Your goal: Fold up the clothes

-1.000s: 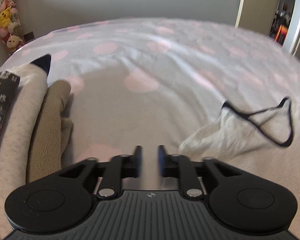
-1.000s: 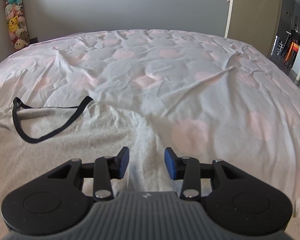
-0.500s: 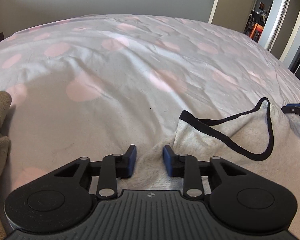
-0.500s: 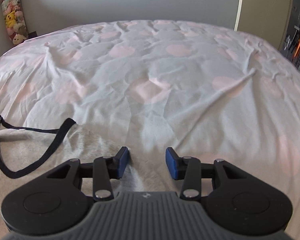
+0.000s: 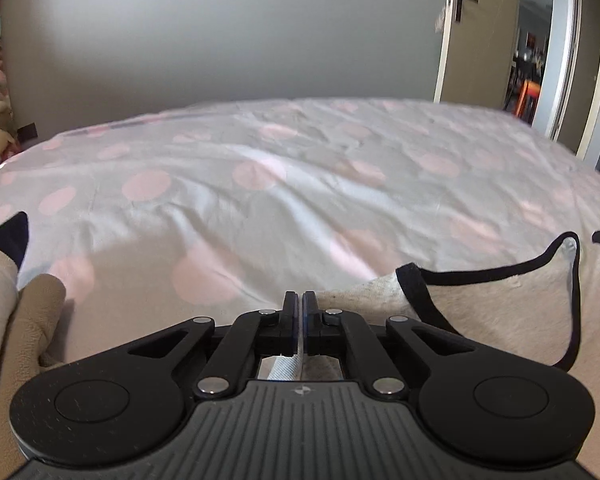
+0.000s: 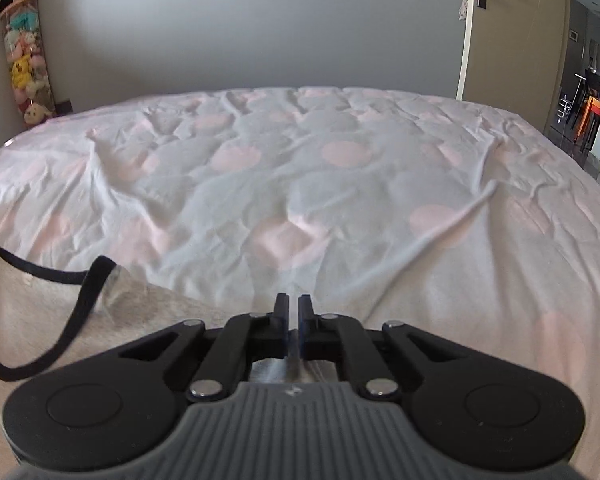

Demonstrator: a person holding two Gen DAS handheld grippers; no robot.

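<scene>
1. Two claws work one garment: the left claw (image 5: pixel 302 300) is pressed together on the near edge of a pale grey tank top (image 5: pixel 480 304), a sliver of cloth showing between its blue-lined tips; the right claw (image 6: pixel 293 304) is likewise pinched on the same tank top (image 6: pixel 148 312), fabric visible behind its tips.
2. The tank top, trimmed with a black strap loop (image 5: pixel 572 280), lies on a bed (image 6: pixel 340 200) covered in a wrinkled white sheet with pink dots.
3. At the left claw's left sits a stack of folded clothes (image 5: pixel 32 320): a tan piece and a cream one with a dark navy tip.
4. A tall column of plush toys (image 6: pixel 24 56) stands against the grey wall; a door (image 6: pixel 512 28) hangs open at right.
</scene>
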